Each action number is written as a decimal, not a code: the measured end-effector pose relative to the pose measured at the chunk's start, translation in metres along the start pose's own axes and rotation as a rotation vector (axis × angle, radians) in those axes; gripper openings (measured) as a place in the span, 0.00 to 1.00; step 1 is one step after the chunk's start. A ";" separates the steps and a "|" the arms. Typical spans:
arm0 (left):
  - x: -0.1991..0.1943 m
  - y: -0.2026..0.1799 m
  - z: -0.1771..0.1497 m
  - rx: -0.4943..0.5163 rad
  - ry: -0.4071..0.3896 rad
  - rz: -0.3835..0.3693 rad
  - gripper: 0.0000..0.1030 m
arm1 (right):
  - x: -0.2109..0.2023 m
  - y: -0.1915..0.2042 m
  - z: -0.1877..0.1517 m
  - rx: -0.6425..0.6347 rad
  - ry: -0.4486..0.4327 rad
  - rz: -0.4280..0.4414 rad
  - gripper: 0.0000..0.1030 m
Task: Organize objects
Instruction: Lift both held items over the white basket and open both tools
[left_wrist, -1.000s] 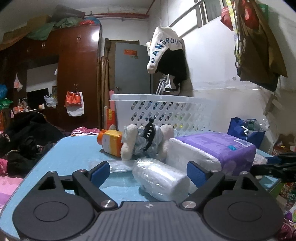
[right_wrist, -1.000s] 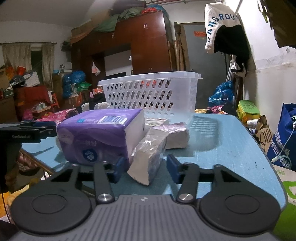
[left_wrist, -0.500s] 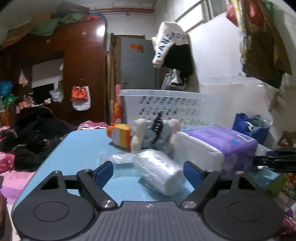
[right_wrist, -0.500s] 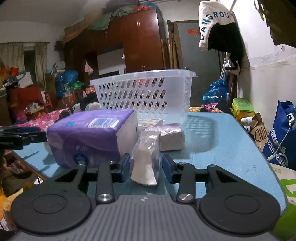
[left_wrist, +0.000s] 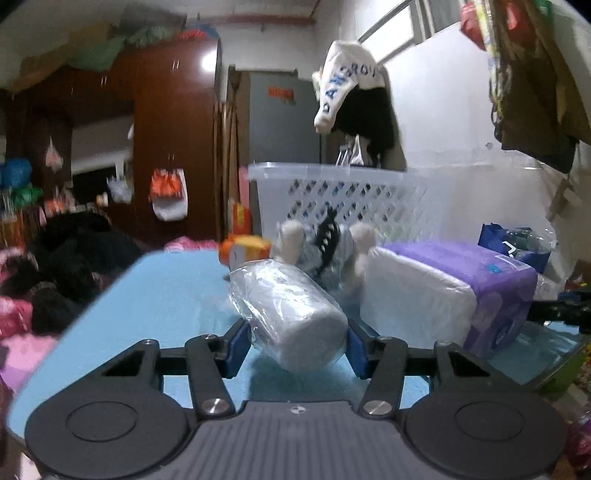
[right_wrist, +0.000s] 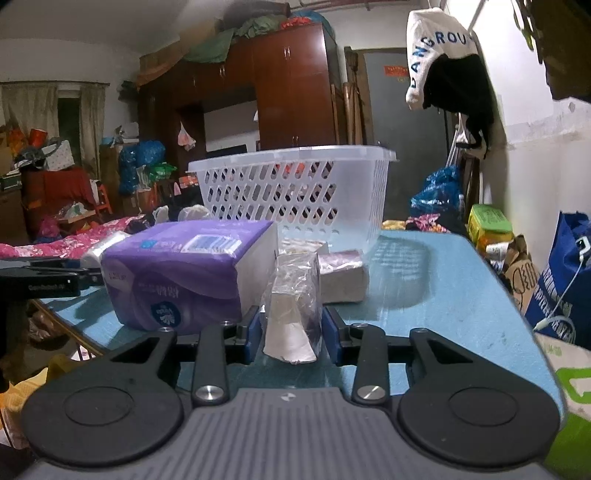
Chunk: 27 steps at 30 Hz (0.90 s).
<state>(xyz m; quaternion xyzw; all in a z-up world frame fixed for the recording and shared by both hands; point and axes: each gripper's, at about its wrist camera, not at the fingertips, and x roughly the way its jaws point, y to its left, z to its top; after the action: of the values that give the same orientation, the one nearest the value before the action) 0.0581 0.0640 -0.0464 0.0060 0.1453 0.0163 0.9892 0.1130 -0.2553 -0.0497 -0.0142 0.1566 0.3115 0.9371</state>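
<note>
In the left wrist view a white roll in clear plastic wrap (left_wrist: 291, 314) lies on the blue table (left_wrist: 166, 295). My left gripper (left_wrist: 295, 332) has its jaws closing, and both blue pads touch the sides of the roll. In the right wrist view a small paper pack in crinkled clear wrap (right_wrist: 291, 317) stands between the pads of my right gripper (right_wrist: 291, 326). Those jaws are closing too and press on the wrap. A white slotted basket (right_wrist: 295, 192) stands at the back of the table.
A big purple-and-white tissue pack (left_wrist: 461, 280) (right_wrist: 184, 266) lies between the two grippers. A plush toy (left_wrist: 325, 240) and an orange bottle (left_wrist: 245, 251) sit before the basket (left_wrist: 332, 184). Another wrapped pack (right_wrist: 343, 273) lies behind the held one. Bags crowd the floor at right.
The left jaws went from wide apart to touching the roll, and the gripper came closer around it. The right jaws narrowed onto the wrapped pack, which now stands more upright.
</note>
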 end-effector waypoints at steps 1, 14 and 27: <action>-0.002 0.000 0.000 0.001 -0.009 -0.005 0.55 | -0.002 0.000 0.001 -0.006 -0.007 -0.002 0.37; 0.005 -0.011 0.112 0.046 -0.167 -0.138 0.55 | 0.011 -0.004 0.100 -0.065 -0.152 0.012 0.37; 0.198 -0.014 0.202 -0.025 0.242 -0.133 0.57 | 0.186 -0.034 0.190 -0.025 0.189 -0.127 0.39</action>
<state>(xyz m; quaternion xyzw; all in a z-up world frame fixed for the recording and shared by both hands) 0.3064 0.0550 0.0904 -0.0182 0.2634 -0.0471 0.9634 0.3275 -0.1513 0.0726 -0.0648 0.2390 0.2506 0.9359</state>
